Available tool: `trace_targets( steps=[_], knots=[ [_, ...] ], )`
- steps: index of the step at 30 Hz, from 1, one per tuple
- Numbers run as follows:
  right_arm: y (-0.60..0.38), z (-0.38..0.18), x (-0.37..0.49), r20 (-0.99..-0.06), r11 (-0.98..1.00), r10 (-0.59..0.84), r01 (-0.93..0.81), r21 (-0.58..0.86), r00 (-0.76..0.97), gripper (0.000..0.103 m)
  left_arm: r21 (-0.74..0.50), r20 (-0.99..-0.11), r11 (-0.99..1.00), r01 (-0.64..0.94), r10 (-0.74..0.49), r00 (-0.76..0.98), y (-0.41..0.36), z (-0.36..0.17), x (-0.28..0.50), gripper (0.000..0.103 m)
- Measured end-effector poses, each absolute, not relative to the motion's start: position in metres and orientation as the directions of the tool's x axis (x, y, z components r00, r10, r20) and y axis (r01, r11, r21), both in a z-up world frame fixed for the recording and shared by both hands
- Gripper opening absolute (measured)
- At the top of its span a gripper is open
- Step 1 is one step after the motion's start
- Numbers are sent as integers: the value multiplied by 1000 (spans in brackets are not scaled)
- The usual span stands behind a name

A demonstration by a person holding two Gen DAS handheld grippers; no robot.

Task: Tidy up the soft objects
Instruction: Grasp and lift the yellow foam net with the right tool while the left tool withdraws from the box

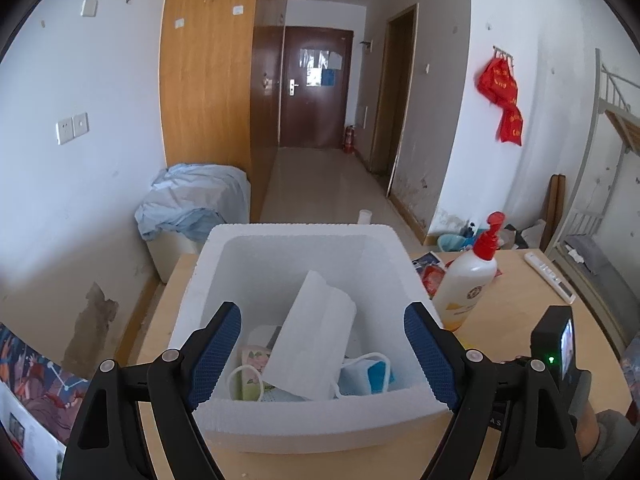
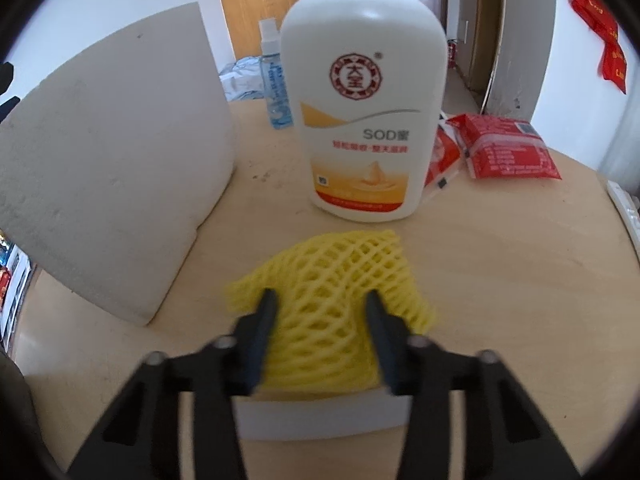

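A white foam box (image 1: 288, 424) stands on the wooden table; it holds a white face mask (image 1: 312, 344), a blue-and-white mask (image 1: 368, 376) and a floral tissue pack (image 1: 252, 368). My left gripper (image 1: 324, 356) is open, its fingers on either side of the box's near wall, holding nothing. In the right wrist view the box (image 2: 108, 168) is at the left. My right gripper (image 2: 320, 320) is closed on a yellow foam net sleeve (image 2: 340, 276) at the table surface, its fingers pressing into the sleeve's sides.
A white lotion bottle with a red pump (image 2: 364, 120) stands just beyond the sleeve, also seen right of the box (image 1: 468, 280). Red packets (image 2: 504, 148) lie at the right, a small spray bottle (image 2: 276, 80) behind. A remote (image 1: 548, 276) lies near the table's right edge.
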State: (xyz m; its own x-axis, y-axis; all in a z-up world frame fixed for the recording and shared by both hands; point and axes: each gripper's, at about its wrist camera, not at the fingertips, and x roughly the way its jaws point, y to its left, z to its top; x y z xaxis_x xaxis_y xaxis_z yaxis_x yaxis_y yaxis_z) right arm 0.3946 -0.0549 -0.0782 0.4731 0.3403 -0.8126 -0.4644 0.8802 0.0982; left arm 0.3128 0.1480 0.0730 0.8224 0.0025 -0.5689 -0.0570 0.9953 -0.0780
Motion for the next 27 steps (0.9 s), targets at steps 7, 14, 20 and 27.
trace_targets(
  steps=[7,14,20,27],
  knots=[
    [-57,-72,386,-798,880,349,-465,99,490,16,-100,-558,995,-24,-36,829,142,73,296,84],
    [-64,-49,372,-759,873,394,-470,132,519,16,-105,-545,994,-17,-43,837,137,75,276,84],
    [-73,-33,352,-727,867,416,-479,137,546,16,-110,-531,994,-17,-44,846,131,75,256,85],
    [-82,-21,342,-690,866,433,-481,140,580,16,-119,-506,993,-19,-44,861,123,72,233,90]
  ],
)
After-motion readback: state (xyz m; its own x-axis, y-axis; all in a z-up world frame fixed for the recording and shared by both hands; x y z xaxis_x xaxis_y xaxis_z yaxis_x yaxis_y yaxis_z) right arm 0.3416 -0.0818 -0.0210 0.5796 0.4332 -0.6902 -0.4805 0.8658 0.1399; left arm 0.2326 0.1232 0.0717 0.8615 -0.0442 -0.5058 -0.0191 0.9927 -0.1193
